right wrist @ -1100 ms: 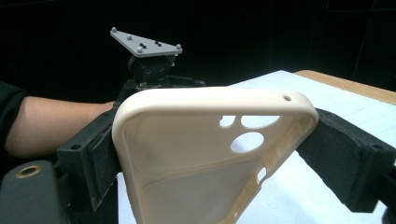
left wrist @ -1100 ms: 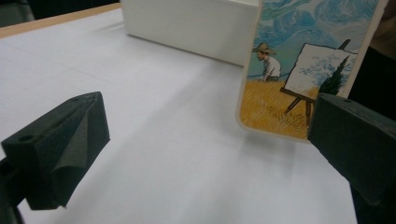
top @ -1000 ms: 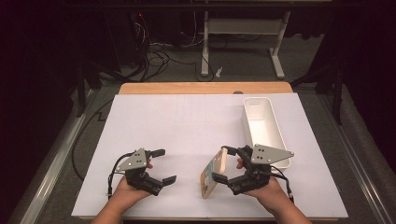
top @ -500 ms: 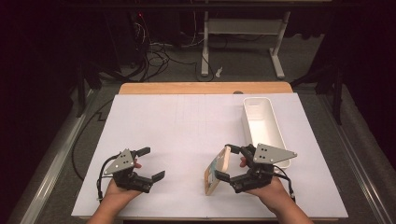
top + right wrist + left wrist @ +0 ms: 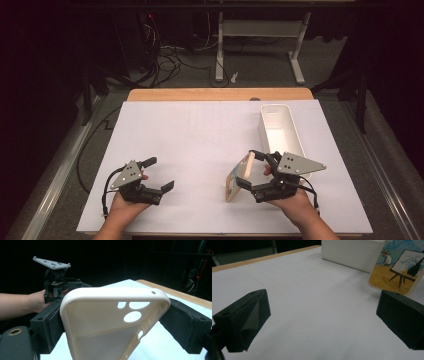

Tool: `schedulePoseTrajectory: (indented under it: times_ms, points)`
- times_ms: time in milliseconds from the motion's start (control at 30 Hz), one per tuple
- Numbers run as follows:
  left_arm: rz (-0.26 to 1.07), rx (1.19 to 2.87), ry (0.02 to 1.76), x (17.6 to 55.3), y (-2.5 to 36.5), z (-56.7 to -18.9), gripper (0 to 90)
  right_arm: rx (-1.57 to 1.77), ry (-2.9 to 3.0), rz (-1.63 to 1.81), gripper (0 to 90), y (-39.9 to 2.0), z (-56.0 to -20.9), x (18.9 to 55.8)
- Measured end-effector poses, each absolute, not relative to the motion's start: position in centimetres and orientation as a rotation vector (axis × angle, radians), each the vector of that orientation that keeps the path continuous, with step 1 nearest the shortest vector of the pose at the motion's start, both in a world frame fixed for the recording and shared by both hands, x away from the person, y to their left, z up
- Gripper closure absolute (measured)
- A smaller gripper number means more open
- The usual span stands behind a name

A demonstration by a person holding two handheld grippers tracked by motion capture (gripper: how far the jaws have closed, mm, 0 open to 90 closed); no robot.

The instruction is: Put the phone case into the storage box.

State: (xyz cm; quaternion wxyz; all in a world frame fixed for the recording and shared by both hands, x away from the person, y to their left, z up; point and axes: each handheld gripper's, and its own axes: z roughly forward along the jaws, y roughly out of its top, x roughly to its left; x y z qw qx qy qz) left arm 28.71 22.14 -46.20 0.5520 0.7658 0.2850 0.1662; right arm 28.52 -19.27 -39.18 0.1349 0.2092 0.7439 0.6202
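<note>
At five o'clock your right tongs (image 5: 250, 172) clamp the case (image 5: 239, 177) on edge, long axis toward one o'clock; left tongs (image 5: 159, 174) gape wide over bare tabletop (image 5: 200, 135).

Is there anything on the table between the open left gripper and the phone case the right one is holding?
Nothing visible: bare white table lies between the left gripper and the phone case clamped in the right gripper.

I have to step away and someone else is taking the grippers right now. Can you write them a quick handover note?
Right gripper: jaws shut on the phone case, held on edge just above the white mat.
Left gripper: jaws open, holding nothing, low over the mat's near left.
White bin: just behind the right gripper, nothing visible inside.
Done: case picked up.
Left: probably placing it in the bin.
</note>
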Motion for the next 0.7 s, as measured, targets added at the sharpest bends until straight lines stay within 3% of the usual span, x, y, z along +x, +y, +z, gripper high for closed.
schedulePoseTrajectory:
  times_ms: [700]
  points:
    - [0.442, 1.807, 0.702, 28.6, 21.9, -46.1, 0.2, 0.698, 1.977, 1.689, 11.6, -21.1, -38.6, 28.5]
